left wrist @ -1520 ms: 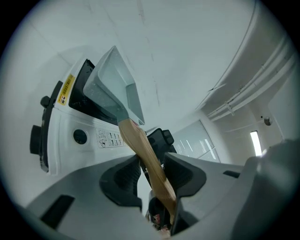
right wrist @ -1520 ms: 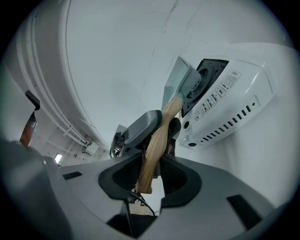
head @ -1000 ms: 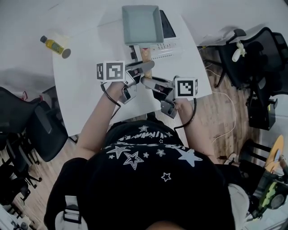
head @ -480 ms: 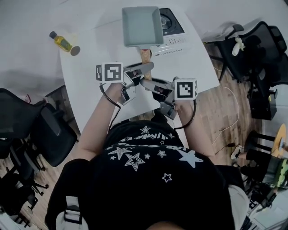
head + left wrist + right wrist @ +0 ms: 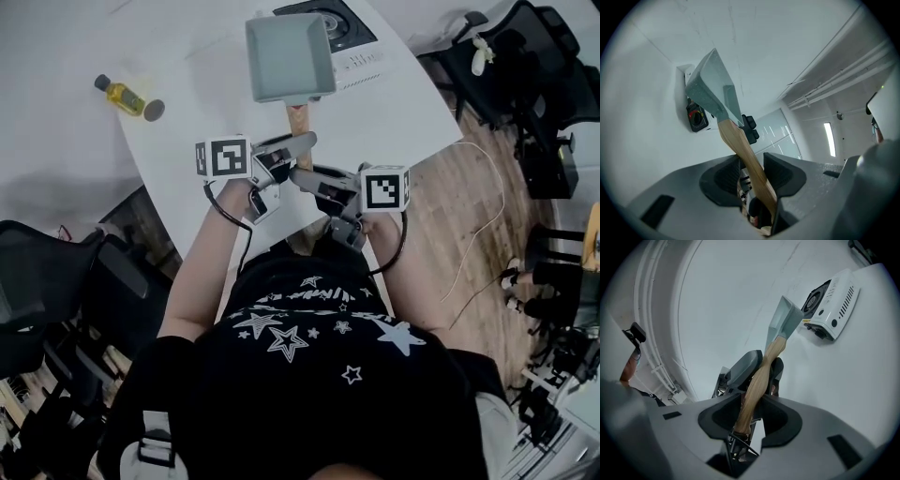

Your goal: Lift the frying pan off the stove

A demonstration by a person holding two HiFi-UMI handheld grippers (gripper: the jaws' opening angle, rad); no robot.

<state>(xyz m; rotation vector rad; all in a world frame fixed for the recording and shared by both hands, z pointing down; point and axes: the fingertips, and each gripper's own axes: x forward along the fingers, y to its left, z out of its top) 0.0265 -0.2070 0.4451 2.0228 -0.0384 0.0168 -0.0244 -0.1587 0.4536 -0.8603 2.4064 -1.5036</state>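
A rectangular grey-green frying pan (image 5: 289, 56) with a wooden handle (image 5: 298, 120) hangs in the air above the white table (image 5: 187, 131), level and clear of the stove (image 5: 339, 21). My left gripper (image 5: 298, 145) is shut on the handle from the left. My right gripper (image 5: 305, 173) is shut on the handle's end just behind it. In the left gripper view the handle (image 5: 740, 150) runs up from between the jaws to the pan (image 5: 710, 89). The right gripper view shows the handle (image 5: 757, 380), the pan (image 5: 785, 319) and the stove (image 5: 832, 298) off to its right.
A small yellow bottle (image 5: 127, 97) lies on the table at the far left. The stove sits at the table's far edge, its burner uncovered. Black office chairs (image 5: 66, 281) stand left of the table and more chairs (image 5: 534, 84) at the right, on a wooden floor with a white cable.
The pan, held by both grippers, has come off the stove and moved left and toward me. The burner that it covered now shows.
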